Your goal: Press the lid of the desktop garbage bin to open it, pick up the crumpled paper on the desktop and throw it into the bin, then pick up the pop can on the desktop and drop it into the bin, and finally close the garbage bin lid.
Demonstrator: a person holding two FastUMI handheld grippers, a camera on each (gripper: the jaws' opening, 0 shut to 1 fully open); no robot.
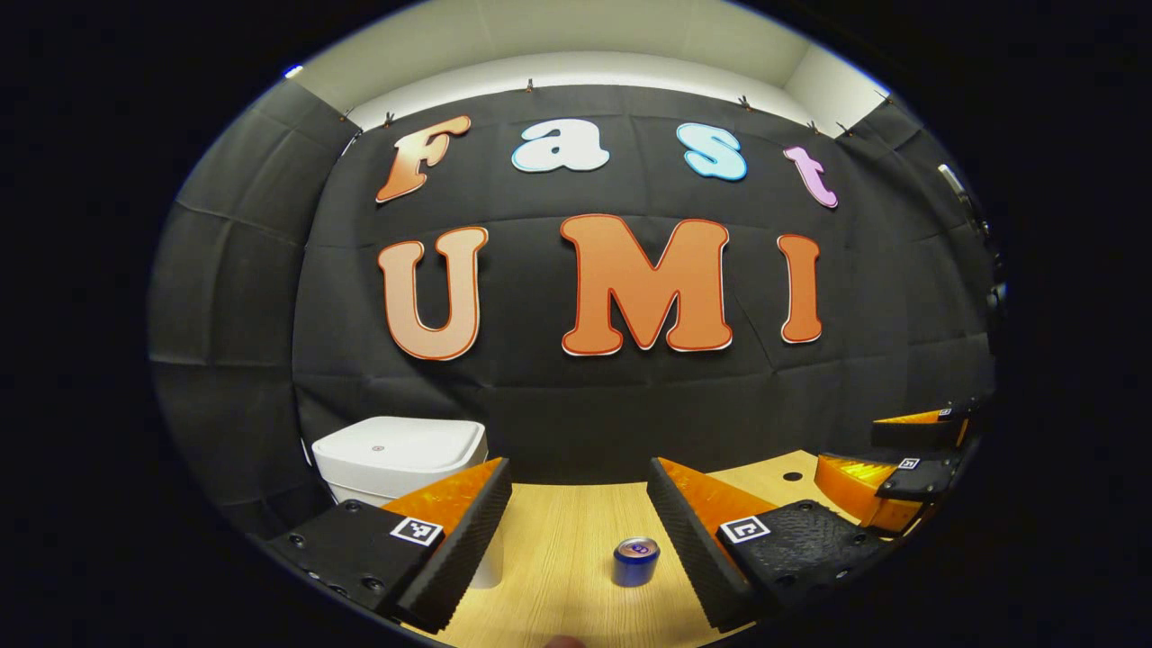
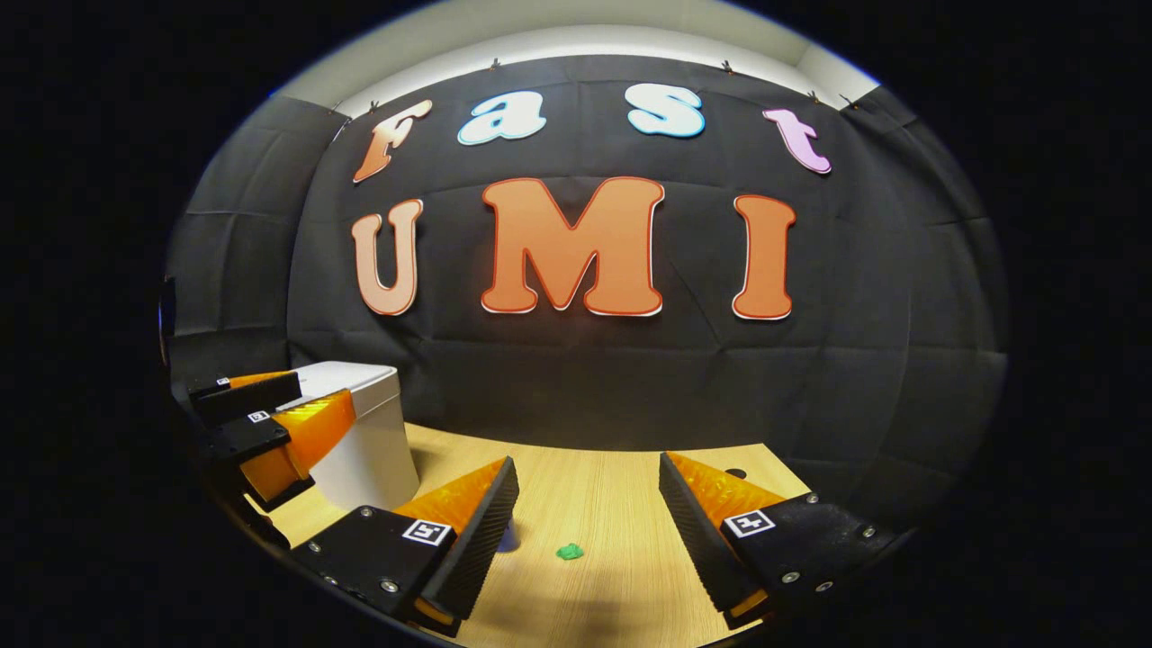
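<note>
Between the spread fingers of the left gripper (image 1: 579, 531), which grasps nothing, the pop can (image 1: 636, 562) stands upright on the wooden desktop (image 1: 558, 540) in the left gripper view. At far left the white garbage bin (image 1: 396, 454) sits with its lid down, contents hidden. At right, the right gripper (image 1: 900, 468) hovers over the desktop edge.

Seen from the right gripper view, that gripper (image 2: 589, 531) is likewise spread wide and empty, with the green crumpled paper (image 2: 569, 552) lying on the desktop (image 2: 612, 504) between its fingers. Farther left, the left gripper (image 2: 270, 423) is in front of the closed garbage bin (image 2: 373, 441).
</note>
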